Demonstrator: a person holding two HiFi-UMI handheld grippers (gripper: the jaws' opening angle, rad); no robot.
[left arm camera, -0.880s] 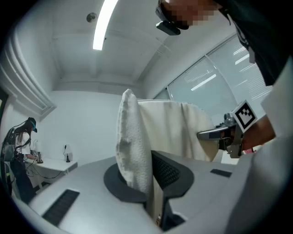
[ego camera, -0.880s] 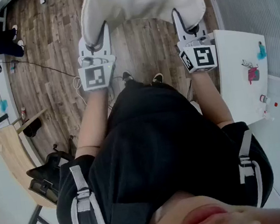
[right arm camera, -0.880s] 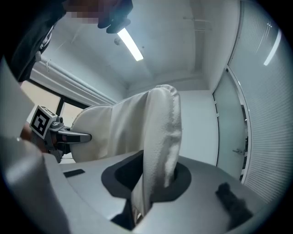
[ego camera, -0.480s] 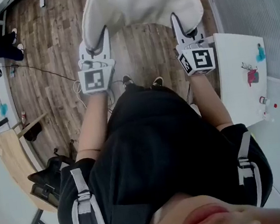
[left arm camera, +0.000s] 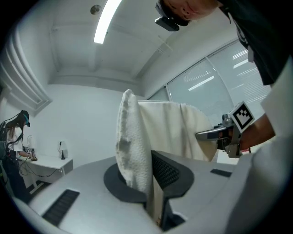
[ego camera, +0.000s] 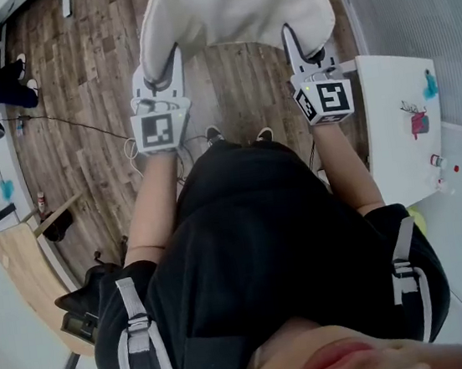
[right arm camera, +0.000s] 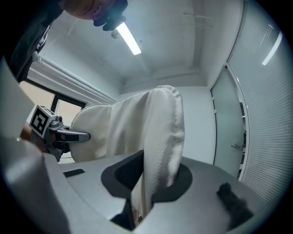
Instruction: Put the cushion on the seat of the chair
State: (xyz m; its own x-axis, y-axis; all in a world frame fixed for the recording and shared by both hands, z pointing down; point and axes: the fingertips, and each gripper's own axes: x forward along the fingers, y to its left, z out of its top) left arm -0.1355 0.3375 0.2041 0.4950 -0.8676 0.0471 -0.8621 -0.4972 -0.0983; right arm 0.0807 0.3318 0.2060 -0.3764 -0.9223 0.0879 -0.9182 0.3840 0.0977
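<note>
Cushion (ego camera: 233, 6): off-white, nubbly fleece-like cover, soft and thick, with rounded corners. It's bowing into an arc between the two grips. I'm holding it in the air over the plank floor (ego camera: 86, 80), out ahead of the body, and it's resting on nothing.

The left gripper (ego camera: 173, 59) is clamping the cushion's left edge. Its jaws are almost together, squeezing the fabric thin between the dark ribbed pads (left arm camera: 167, 171). The right gripper (ego camera: 288, 37) is pinching the right edge the same way, with the fabric bulging out above the jaws. Both are pointing level, away from me.

Clearance: open wood-grain planks are showing under and to the left of the cushion. The white table (ego camera: 396, 124) is sitting just beside the right gripper, its corner near the marker cube (ego camera: 325, 99). A thin cable (ego camera: 71, 120) is trailing across the floor on the left. The shoes (ego camera: 237, 132) are standing on the floor nearer me than the cushion.

Visibility: the top of the head view is cutting off the cushion's far edge. In both gripper views the cushion is blocking the centre, so I'm only getting ceiling, walls and glazing around it. The wooden slab (ego camera: 17, 258) at the lower left is running out of the head view, and I can't tell what it is. The small coloured items on the table are too small to identify.
</note>
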